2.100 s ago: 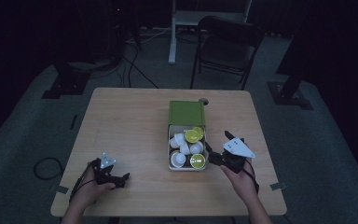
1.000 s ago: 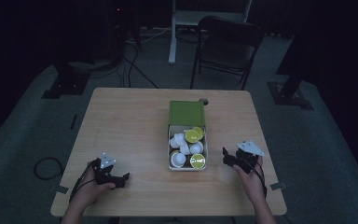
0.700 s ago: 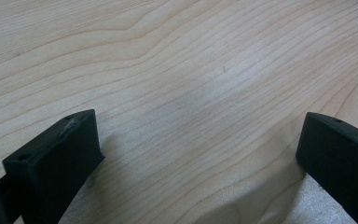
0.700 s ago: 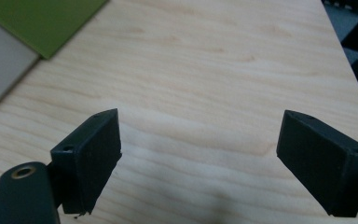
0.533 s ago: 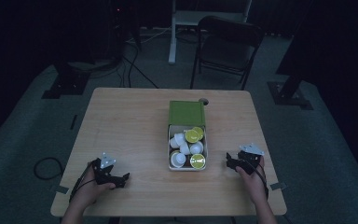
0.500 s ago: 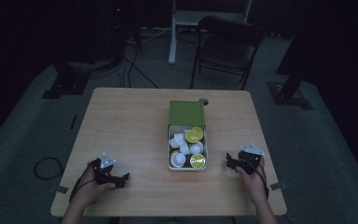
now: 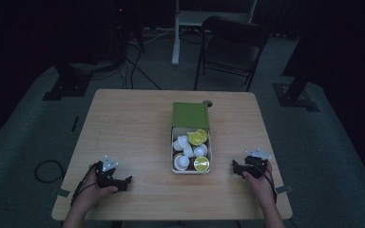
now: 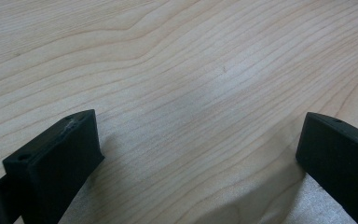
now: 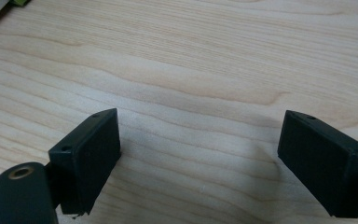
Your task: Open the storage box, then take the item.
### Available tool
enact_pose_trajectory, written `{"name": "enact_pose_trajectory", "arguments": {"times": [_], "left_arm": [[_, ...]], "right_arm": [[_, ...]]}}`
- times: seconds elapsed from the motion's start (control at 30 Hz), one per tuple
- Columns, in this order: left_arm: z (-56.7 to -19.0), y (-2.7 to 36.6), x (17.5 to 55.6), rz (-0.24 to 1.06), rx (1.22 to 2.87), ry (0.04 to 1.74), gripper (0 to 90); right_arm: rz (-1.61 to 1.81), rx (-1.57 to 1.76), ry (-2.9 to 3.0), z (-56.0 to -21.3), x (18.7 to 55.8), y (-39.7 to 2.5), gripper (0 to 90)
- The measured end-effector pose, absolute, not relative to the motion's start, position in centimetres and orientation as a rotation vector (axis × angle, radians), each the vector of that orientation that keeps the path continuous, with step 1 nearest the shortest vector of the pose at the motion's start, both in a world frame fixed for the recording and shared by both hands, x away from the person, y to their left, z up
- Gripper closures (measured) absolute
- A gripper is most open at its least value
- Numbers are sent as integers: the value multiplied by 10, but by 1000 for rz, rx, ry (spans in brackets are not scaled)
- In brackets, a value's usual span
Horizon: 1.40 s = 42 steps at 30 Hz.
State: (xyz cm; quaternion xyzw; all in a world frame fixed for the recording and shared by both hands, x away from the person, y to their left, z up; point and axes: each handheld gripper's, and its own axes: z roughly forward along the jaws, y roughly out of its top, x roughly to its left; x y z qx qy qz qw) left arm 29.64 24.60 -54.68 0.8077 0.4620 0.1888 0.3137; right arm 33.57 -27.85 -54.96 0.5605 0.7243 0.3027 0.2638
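The left claw (image 7: 123, 181) rests on the pale wooden desk (image 7: 133, 123), spread wide with nothing in it. The right claw (image 7: 236, 168) is spread too, right of the green cardboard box (image 7: 190, 115) of small cups (image 7: 183, 142).

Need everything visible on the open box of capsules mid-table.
The white rectangular box with a green lid sits near the middle of the light wooden table. Its lid is folded open, away from the person, lying flat. Inside lie small capsules jumbled together, some white, some showing yellow-green tops. It looks like cardboard. Neither gripper touches it; both rest on the table apart from it, nearer the person.
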Motion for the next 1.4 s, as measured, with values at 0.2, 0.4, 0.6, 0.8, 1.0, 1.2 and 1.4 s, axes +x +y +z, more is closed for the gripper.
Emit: {"name": "enact_pose_trajectory", "arguments": {"times": [0.2, 0.4, 0.6, 0.8, 1.0, 1.2, 1.4], "left_arm": [[-547, 246, 296, 498, 2130, 1218, 0], [-547, 246, 296, 498, 2131, 1218, 0], [-547, 246, 296, 497, 2130, 1219, 0], [-547, 246, 297, 497, 2130, 1220, 1], [-547, 246, 297, 495, 2134, 1215, 1], [-547, 247, 298, 490, 2141, 1198, 2], [-544, 245, 298, 480, 2167, 1167, 3]], "right_arm": [[862, 1557, 1977, -550, 338, -284, 128], [865, 1534, 2003, -550, 340, -285, 120], [875, 1518, 2023, -550, 342, -284, 119], [876, 1510, 2030, -550, 343, -284, 119], [876, 1510, 2031, -550, 343, -284, 117], [877, 1508, 2033, -550, 343, -284, 117], [877, 1509, 2032, -550, 343, -284, 117]]}}
